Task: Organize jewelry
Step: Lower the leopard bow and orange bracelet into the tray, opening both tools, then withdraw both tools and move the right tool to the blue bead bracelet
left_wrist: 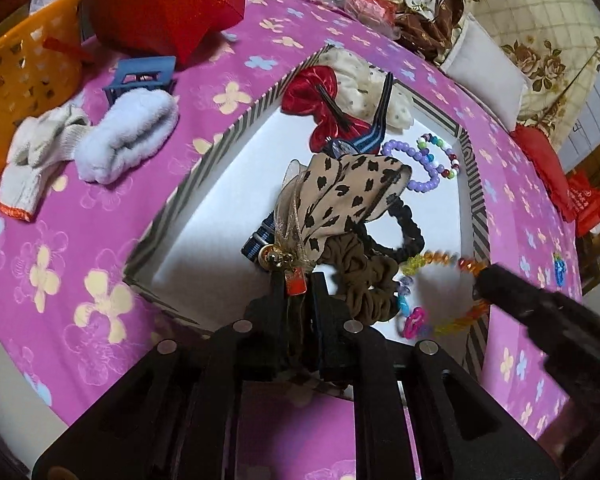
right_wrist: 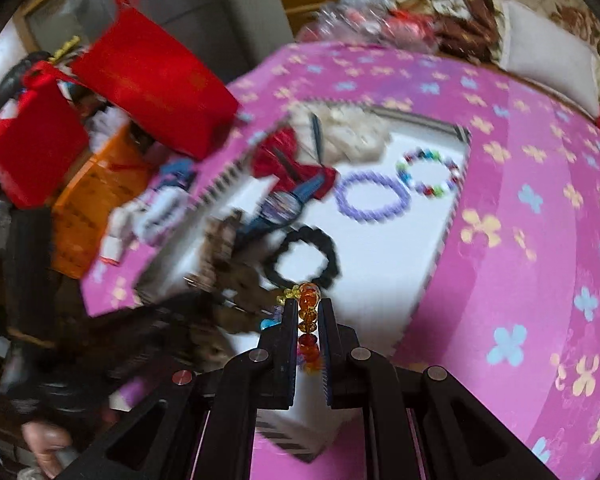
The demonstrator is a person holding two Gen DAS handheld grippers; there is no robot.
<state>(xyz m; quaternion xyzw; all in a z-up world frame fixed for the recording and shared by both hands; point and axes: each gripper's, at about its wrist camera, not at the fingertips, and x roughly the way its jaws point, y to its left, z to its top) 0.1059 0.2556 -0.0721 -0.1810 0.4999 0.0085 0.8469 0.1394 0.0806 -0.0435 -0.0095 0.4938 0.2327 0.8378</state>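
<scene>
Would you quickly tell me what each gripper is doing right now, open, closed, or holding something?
Left gripper: closed on the leopard-print hair bow, gripped at its charm end.
Right gripper: closed on the orange bead bracelet.

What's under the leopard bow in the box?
Under the leopard bow lie a brown scrunchie, a black scrunchie and a blue strap end. Anything else beneath it is hidden.

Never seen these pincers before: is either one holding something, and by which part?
Right gripper pinches the orange bead bracelet by its orange beads. Left gripper grips the leopard bow by its trailing ribbon and charms.
</scene>
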